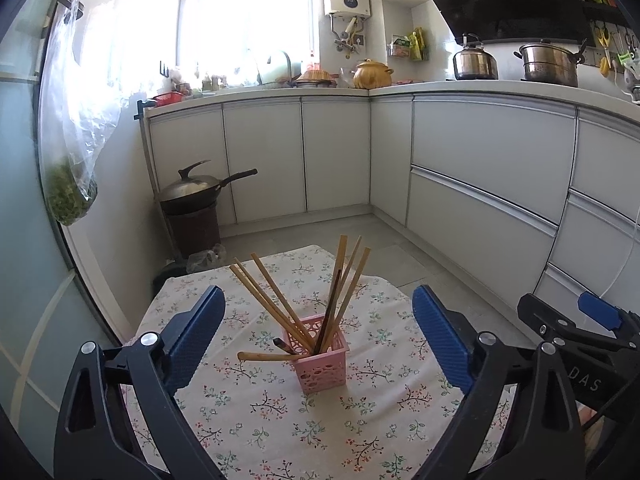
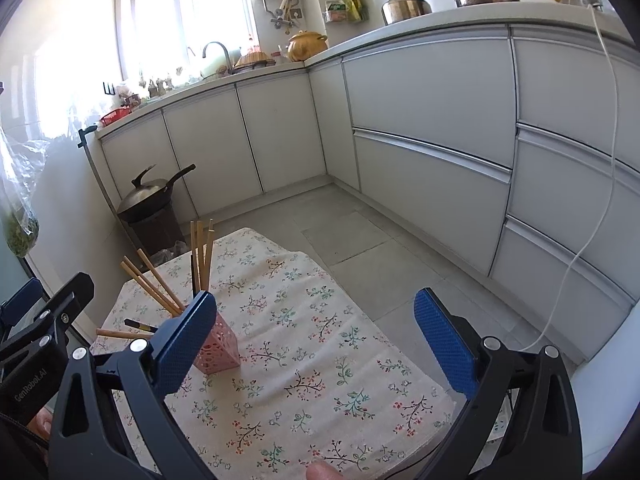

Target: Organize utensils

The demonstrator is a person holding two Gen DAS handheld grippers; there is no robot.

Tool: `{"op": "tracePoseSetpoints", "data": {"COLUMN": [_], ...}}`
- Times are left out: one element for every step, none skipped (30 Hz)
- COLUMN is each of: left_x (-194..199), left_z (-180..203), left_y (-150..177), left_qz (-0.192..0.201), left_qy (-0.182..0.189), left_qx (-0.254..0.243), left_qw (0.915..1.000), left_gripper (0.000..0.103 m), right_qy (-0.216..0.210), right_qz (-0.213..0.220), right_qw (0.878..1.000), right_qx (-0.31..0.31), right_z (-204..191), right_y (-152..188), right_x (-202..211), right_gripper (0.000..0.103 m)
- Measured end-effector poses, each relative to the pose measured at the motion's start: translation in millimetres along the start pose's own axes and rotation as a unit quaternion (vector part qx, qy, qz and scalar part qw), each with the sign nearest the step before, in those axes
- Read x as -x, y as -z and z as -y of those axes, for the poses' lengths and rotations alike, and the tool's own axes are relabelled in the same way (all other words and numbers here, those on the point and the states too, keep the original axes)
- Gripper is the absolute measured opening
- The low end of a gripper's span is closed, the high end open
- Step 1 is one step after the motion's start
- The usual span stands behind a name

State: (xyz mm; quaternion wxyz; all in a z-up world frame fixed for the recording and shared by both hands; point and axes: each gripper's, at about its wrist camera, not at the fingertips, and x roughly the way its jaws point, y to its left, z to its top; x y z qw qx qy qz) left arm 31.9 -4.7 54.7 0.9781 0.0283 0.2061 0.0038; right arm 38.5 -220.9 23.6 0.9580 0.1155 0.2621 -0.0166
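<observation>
The pink basket [image 1: 320,354] stands upright near the middle of the table [image 1: 280,432], on its flowered cloth, and it already carries most of the chopsticks [image 1: 276,304]: one bundle leans out to the left, another [image 1: 346,280] stands steeper toward the right. Two pieces are not properly in. A pale chopstick [image 1: 266,356] lies almost flat with one end resting at the basket's left rim, and a dark-tipped stick [image 1: 285,346] pokes out just above it the same way.

The left gripper [image 1: 318,342] hovers in front of the basket with its jaws wide apart and nothing between them. The right gripper [image 2: 316,344] hangs over bare cloth to the right of the basket, likewise spread and empty (its left pad hides part of the basket in its own view).

Judging by this, the sorting is close to its end and the step in hand is the tidying of the stragglers. The next move calls for the left gripper to swing left, close across the flat chopstick near its free end, tip it upright and drop it in, without knocking the light basket over.
</observation>
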Motion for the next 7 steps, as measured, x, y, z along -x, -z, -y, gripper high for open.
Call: {"op": "tracePoseSetpoints", "data": {"left_x": [-0.1,0.1,0.3,0.2,-0.2,-0.5,-0.6], "left_z": [-0.3,0.0,0.3,0.7,0.5,0.1,-0.2], "left_y": [-0.5,-0.6,-0.8,-0.7,-0.4,-0.5,-0.6], "left_qz": [-0.003,-0.003,-0.003,-0.004,-0.006,-0.007,-0.008], "left_qy": [0.0,-0.002,-0.003,-0.002,-0.003,-0.003,-0.004], "left_qx": [0.001,0.0,-0.001,-0.001,0.0,0.002,0.002], "left_qw": [1.0,1.0,1.0,1.0,1.0,1.0,1.0], "left_gripper": [0.093,0.095,0.096,0.096,0.096,0.096,0.096], "right_qy": [0.0,0.0,0.0,0.0,0.0,0.0,0.0], "right_qz": [0.001,0.002,0.003,0.003,0.003,0.002,0.003], "right_qw": [1.0,1.0,1.0,1.0,1.0,1.0,1.0], "right_qx": [0.0,0.0,0.001,0.001,0.002,0.001,0.001], "right_z": [0.3,0.4,0.0,-0.1,-0.2,-0.1,-0.2], "right_y": [-0.1,0.0,0.2,0.4,0.7,1.1,1.1], "right_x": [0.4,0.7,1.2,1.2,1.2,1.2,1.4], "right_gripper": [0.096,0.096,0.096,0.096,0.096,0.096,0.096]}}
